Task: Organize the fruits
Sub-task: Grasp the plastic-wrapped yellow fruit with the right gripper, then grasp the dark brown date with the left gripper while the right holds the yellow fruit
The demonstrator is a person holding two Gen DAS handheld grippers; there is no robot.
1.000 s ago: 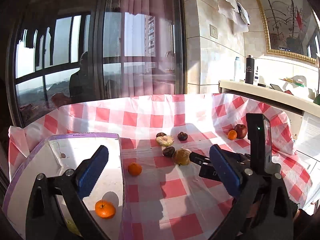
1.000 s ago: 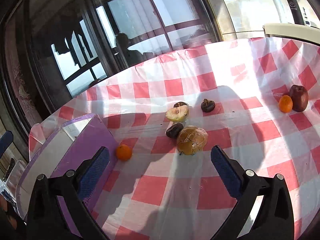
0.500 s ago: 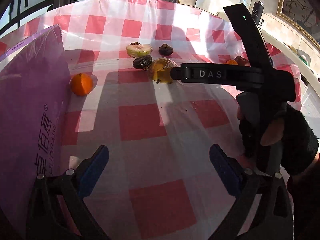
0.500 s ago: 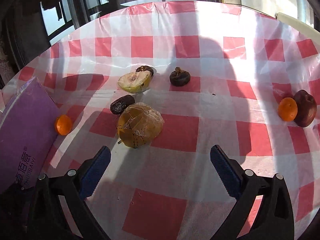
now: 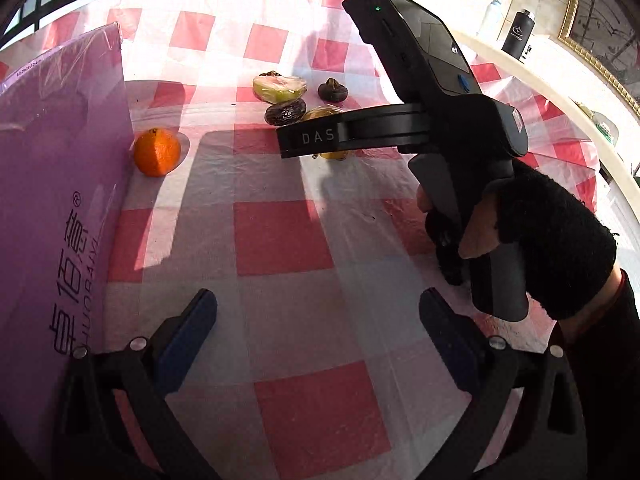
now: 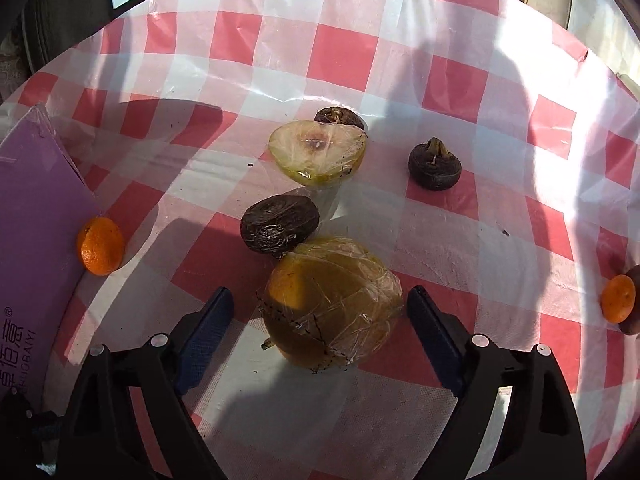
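Since the earlier frame, the right gripper has been advancing over the checked tablecloth and is now straddling the wrapped yellow fruit; its jaws are closing, with the fruit between the pads but not yet pressed. The left gripper is hanging released over bare cloth (nothing is between its fingers). The purple box is standing at the left edge, and a small orange is resting against its wall. Beyond the wrapped fruit, a halved pale fruit is lying cut face up. A wrinkled dark fruit is touching the wrapped fruit. A dark mangosteen is sitting apart to the right.
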